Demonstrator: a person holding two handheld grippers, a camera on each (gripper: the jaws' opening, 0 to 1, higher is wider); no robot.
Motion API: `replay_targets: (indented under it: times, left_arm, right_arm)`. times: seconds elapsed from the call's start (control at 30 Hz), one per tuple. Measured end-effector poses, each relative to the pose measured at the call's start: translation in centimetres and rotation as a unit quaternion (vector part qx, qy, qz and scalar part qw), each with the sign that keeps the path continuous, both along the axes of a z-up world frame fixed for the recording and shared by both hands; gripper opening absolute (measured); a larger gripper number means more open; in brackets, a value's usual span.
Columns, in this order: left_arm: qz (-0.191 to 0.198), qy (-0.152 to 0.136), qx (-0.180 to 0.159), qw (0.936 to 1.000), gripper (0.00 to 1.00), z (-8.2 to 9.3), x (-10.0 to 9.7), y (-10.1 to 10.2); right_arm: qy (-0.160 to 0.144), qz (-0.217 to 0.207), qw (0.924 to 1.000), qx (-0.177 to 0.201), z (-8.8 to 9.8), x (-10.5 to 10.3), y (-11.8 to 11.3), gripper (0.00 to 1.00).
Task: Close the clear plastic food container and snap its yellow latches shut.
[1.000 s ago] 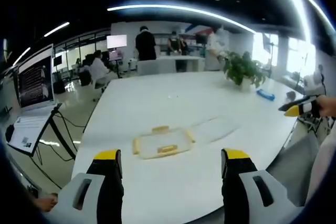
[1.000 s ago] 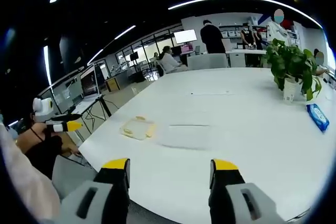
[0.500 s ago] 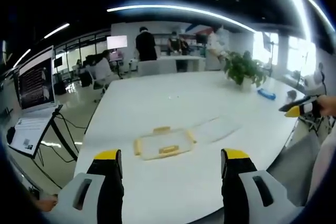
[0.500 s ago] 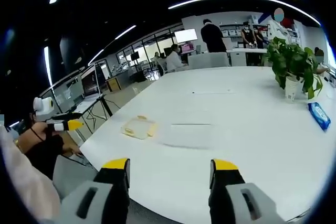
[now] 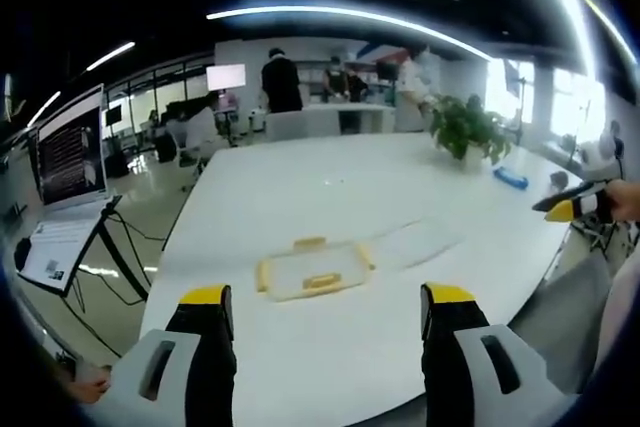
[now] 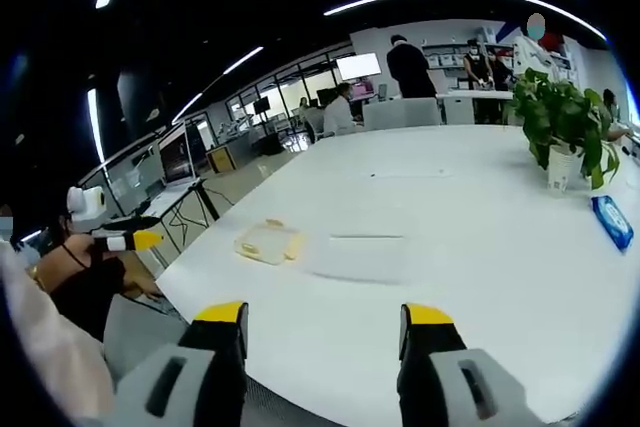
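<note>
nothing much is changing from a moment ago: both views are only drifting a little. left tongs (image 5: 318, 312) and right tongs (image 6: 322, 327) are hanging wide open, holding nothing. container (image 5: 311, 270) with yellow latches (image 5: 320, 281) is sitting on the counter (image 5: 330, 197) ahead of the left tongs, its clear lid (image 5: 415, 244) lying just beside it, off. closing is not starting yet.
</note>
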State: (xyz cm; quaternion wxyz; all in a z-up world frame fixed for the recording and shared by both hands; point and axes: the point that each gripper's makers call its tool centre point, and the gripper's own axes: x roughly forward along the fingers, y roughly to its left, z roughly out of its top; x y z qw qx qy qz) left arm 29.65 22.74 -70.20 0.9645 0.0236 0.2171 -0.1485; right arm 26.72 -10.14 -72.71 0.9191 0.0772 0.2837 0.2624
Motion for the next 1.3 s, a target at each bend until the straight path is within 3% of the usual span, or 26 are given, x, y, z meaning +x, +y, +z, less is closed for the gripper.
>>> replay_targets:
  times: [0.57,1.3]
  left_arm:
    - [-0.014,-0.006,0.000,0.9999,0.75,0.1,-0.5,-0.2]
    - [-0.018,-0.006,0.013,0.9997,0.75,-0.1,-0.9,1.5]
  right_arm:
    - [-0.008,0.016,0.9998,-0.010,0.2,-0.6,0.7,0.60]
    - [-0.002,0.030,0.9995,-0.012,-0.3,-0.9,2.6,0.60]
